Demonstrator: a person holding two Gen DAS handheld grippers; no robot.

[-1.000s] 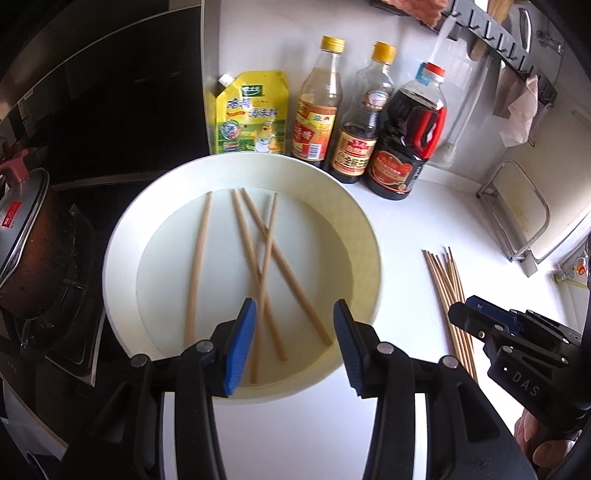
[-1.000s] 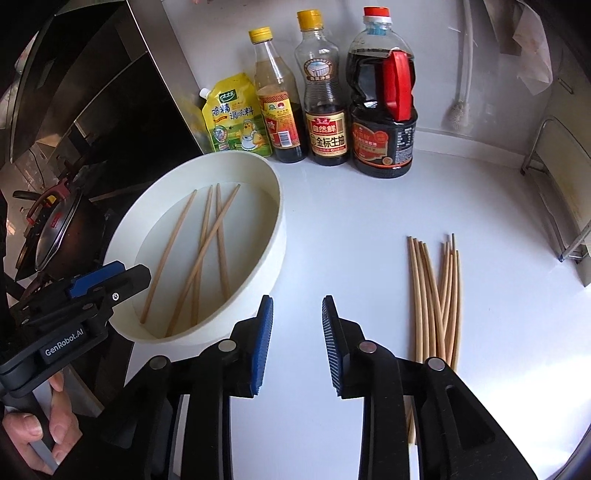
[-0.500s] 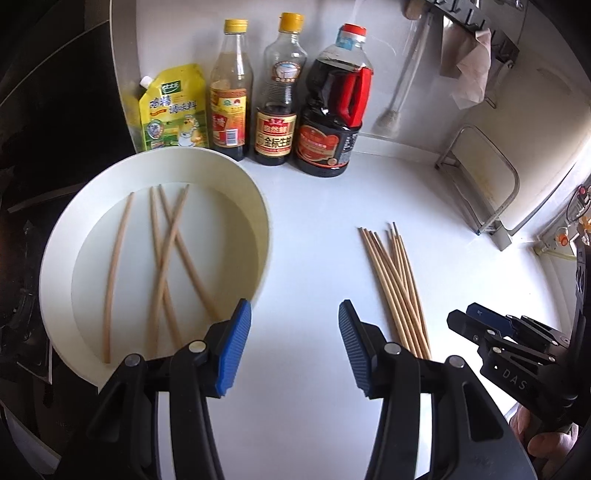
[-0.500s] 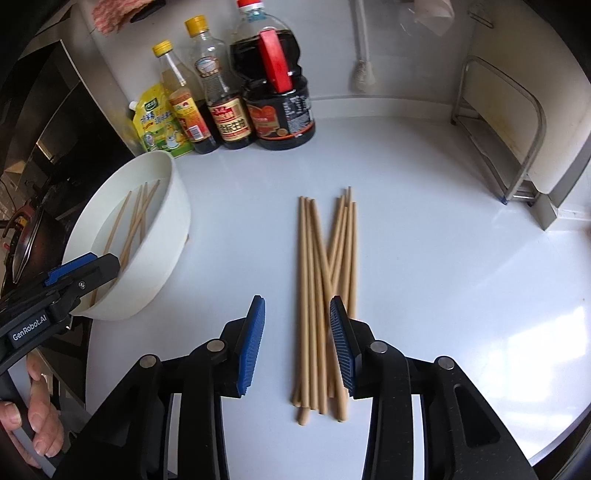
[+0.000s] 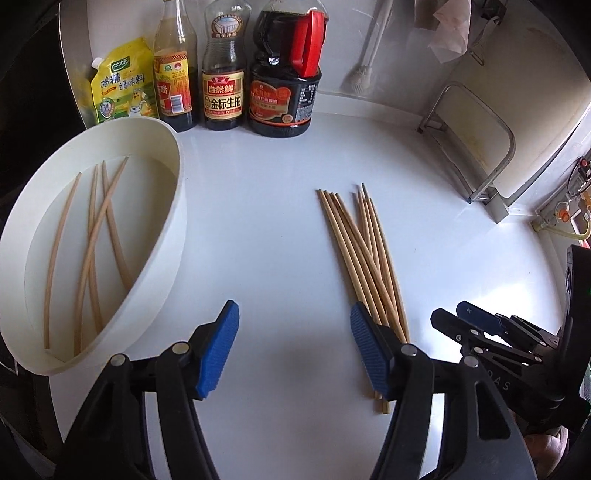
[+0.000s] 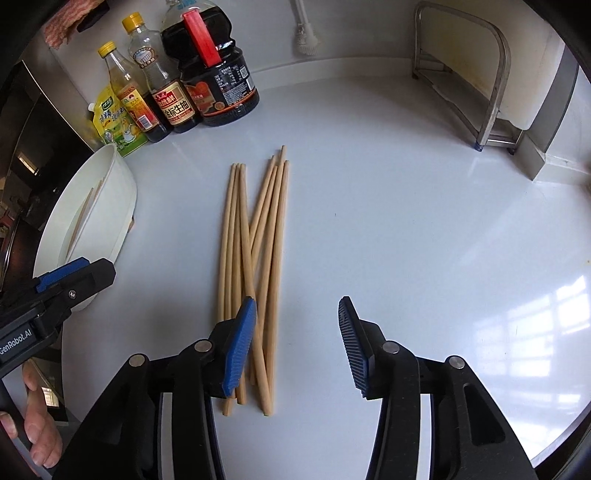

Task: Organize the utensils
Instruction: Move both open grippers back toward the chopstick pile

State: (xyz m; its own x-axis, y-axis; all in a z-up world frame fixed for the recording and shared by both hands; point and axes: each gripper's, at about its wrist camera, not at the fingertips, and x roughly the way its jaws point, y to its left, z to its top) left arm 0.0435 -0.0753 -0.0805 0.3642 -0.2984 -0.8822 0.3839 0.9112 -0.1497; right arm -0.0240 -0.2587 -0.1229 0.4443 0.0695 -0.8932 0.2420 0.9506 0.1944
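A loose bundle of several wooden chopsticks [image 5: 364,254] lies on the white counter; it also shows in the right wrist view [image 6: 255,258]. A round white bowl [image 5: 173,236] at the left holds several more chopsticks [image 5: 92,243]; the bowl also shows in the right wrist view [image 6: 107,206]. My left gripper [image 5: 295,347] is open and empty between the bowl and the bundle, its right finger over the bundle's near ends. My right gripper [image 6: 297,347] is open and empty, its left finger over the bundle's near part. Each gripper shows at the edge of the other's view.
Three sauce bottles [image 5: 284,70] and a yellow seasoning pouch [image 5: 122,85] stand along the back wall. A metal rack [image 5: 476,147] stands at the right by the wall. A dish brush [image 6: 304,29] leans at the back. A stove area lies left of the bowl.
Both grippers have swung right, away from the bowl, toward the chopstick bundle on the counter. Both jaws have opened wider. Nothing was picked up.
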